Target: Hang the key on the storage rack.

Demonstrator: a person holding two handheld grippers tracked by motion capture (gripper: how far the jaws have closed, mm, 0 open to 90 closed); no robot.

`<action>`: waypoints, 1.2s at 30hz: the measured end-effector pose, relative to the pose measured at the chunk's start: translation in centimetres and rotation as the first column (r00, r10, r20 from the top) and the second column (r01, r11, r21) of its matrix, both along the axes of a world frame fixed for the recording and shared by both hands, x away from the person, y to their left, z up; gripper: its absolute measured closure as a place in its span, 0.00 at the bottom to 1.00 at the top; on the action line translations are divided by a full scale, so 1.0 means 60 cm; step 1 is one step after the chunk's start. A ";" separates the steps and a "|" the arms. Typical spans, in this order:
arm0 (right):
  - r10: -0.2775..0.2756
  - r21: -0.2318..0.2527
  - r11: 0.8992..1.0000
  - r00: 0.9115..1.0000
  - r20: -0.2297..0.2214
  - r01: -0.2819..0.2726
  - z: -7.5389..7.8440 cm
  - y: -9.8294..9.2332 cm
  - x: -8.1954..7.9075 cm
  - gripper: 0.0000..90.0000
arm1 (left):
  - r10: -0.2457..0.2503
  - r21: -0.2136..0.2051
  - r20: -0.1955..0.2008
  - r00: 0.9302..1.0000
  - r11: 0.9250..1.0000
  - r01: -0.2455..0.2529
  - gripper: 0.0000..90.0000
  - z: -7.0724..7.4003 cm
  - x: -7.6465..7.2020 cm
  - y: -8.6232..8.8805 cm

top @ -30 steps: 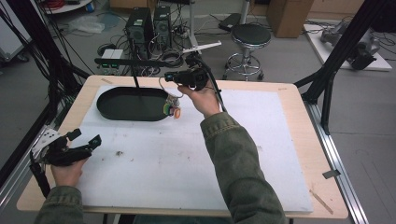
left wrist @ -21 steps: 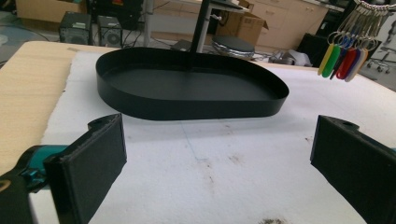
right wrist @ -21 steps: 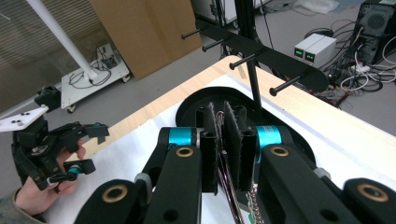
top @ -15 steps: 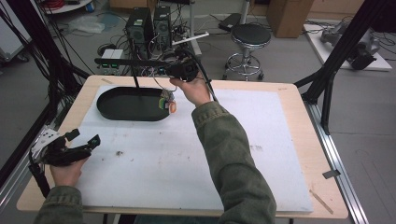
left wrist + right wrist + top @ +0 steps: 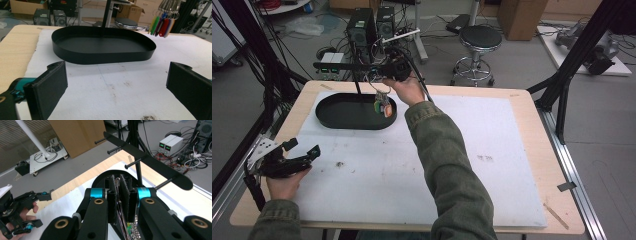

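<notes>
My right gripper (image 5: 382,82) is held up over the far end of the black oval tray (image 5: 332,119), shut on a key bunch (image 5: 382,106) with coloured tags that dangles beneath it. In the right gripper view the jaws (image 5: 119,192) are pressed together on the bunch's ring and chain (image 5: 132,228), just short of a black peg rack (image 5: 150,162). The rack's bar (image 5: 347,65) stands on a post behind the tray. My left gripper (image 5: 302,150) rests open at the table's front left, with nothing between its pads (image 5: 50,86). Ahead of it are the tray (image 5: 102,53) and the hanging key tags (image 5: 162,22).
A white foam mat (image 5: 492,150) covers most of the wooden table (image 5: 542,130). Dark frame posts (image 5: 562,90) flank the table. Computers, cables and a stool (image 5: 479,40) stand on the floor beyond the far edge.
My right hand has carried the key bunch left and away, from over the tray's right end toward the peg rack. The left gripper has stayed where it was.
</notes>
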State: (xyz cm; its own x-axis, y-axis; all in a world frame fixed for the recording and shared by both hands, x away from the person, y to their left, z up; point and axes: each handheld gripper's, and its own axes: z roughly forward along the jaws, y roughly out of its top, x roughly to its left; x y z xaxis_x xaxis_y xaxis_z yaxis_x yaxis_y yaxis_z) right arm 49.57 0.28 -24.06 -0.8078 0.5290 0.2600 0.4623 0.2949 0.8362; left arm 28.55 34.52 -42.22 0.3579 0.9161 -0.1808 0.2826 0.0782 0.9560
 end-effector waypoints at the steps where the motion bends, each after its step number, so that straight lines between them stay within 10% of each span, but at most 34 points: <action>1: -0.005 -0.001 1.000 1.000 0.000 0.005 0.000 0.004 0.005 0.94 | -0.002 0.000 0.001 1.000 1.000 0.002 0.04 0.000 0.000 0.000; 36: -0.116 -0.044 0.992 0.992 -0.045 0.114 -0.049 0.003 0.090 0.94 | -0.022 0.003 -0.009 1.000 1.000 0.022 0.04 -0.001 -0.002 0.003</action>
